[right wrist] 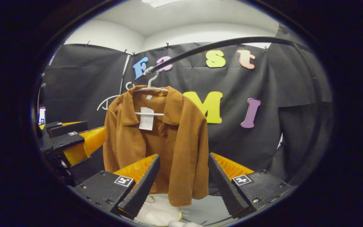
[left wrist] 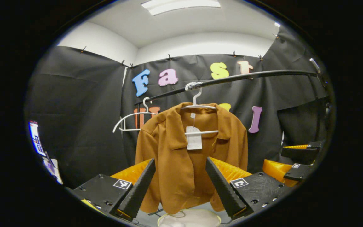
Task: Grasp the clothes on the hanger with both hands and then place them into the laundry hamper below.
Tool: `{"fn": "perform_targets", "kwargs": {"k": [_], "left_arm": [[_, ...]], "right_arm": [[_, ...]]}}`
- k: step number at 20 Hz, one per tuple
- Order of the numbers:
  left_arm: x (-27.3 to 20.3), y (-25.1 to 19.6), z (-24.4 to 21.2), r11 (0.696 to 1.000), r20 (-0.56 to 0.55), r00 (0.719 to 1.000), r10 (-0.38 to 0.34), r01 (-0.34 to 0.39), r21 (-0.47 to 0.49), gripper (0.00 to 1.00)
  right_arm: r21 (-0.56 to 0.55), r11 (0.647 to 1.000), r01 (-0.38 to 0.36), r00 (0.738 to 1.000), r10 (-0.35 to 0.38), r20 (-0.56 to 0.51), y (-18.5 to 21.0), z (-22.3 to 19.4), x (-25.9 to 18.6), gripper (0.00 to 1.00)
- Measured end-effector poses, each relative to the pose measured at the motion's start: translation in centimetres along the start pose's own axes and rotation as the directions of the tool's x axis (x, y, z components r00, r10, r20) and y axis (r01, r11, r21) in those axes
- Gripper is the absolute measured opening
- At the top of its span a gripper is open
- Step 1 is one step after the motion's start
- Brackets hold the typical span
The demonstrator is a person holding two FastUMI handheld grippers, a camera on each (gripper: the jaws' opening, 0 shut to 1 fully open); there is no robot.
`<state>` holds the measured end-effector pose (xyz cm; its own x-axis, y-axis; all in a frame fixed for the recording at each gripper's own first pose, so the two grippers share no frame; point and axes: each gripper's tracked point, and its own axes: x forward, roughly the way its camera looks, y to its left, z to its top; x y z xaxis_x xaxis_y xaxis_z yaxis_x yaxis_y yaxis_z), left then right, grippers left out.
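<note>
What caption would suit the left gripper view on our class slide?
Open left gripper faces a brown jacket hanging on a white hanger from a black rail, above a white hamper.

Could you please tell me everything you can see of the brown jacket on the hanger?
The brown jacket is a collared, long-sleeved garment in soft, matte, felt-like cloth. It hangs upright and open at the front on a white hanger, whose hook sits over a dark rail. A white paper tag dangles inside below the neck. Both sleeves hang loose at its sides. A white hamper rim lies beneath its hem. Neither gripper touches it: the left gripper and the right gripper are open in front of it.
</note>
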<state>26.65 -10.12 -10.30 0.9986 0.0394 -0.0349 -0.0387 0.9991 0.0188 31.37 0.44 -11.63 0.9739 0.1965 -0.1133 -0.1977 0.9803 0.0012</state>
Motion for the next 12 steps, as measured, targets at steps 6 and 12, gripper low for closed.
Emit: {"fn": "perform_targets", "kwargs": {"k": [6,12], "left_arm": [[10.6,0.3,0.1,0.997,0.009,0.997,0.073,-0.073,0.013,1.0],[13.7,1.7,-0.7,0.992,0.003,0.992,0.123,-0.123,0.018,0.98]], "right_arm": [[-0.011,0.999,-0.053,0.998,0.052,-0.019,-0.6,-0.6,7.4,0.99],[0.003,0.996,-0.086,0.996,0.085,0.003,0.7,1.0,11.9,0.99]]}}
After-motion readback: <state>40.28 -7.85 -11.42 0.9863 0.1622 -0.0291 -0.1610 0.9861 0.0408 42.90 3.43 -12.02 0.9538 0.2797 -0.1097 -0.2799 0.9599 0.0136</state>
